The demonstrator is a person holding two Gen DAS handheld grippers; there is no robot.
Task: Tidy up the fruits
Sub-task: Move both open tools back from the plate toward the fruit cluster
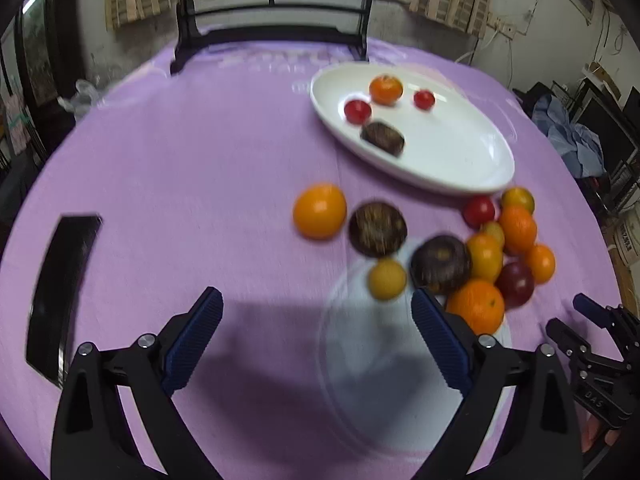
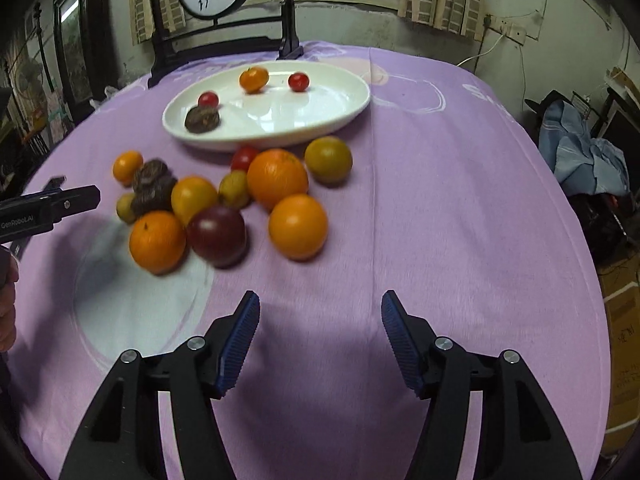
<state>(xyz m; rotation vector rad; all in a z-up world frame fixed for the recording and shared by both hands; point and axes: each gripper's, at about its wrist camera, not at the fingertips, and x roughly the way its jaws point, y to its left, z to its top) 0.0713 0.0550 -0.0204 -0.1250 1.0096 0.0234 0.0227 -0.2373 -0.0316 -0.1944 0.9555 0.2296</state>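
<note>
A white oval plate sits on the purple tablecloth and holds an orange, two small red fruits and a dark brown fruit. A loose pile of oranges, yellow, red and dark fruits lies on the cloth in front of the plate. My left gripper is open and empty, just short of the pile, with a small yellow fruit between and beyond its fingers. My right gripper is open and empty, short of a large orange.
A dark wooden screen stand stands at the table's far edge. A black flat object lies at the left. The other gripper shows at the right edge of the left wrist view and at the left edge of the right wrist view.
</note>
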